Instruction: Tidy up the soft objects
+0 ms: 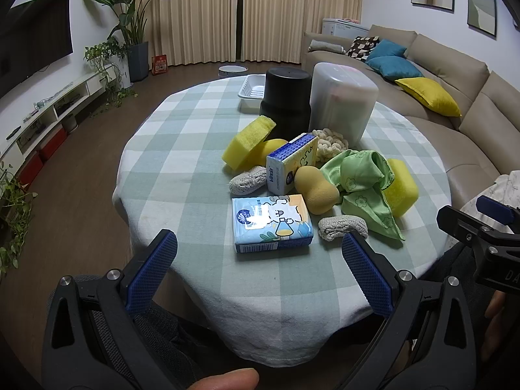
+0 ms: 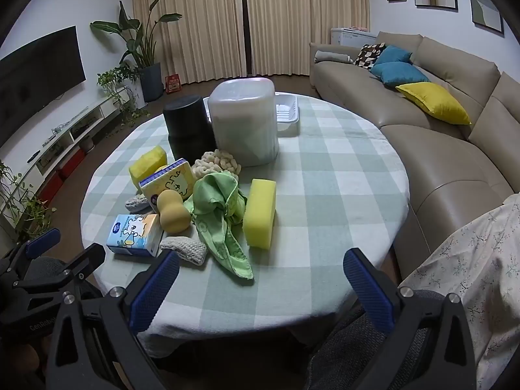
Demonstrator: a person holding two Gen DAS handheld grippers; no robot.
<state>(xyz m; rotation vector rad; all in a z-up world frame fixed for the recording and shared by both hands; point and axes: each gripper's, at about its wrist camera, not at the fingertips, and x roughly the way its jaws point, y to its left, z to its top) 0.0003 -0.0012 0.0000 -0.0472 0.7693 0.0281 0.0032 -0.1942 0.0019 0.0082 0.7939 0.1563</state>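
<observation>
Where cloth lies, two tissue packs [image 1: 272, 224], three sponges [image 1: 247, 143].

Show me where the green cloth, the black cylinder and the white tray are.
green cloth [image 2: 216, 201], right wrist view, crumpled middle.
black cylinder [image 1: 286, 97], left wrist view, side wall.
white tray [image 2: 287, 112], right wrist view, inner floor.
</observation>
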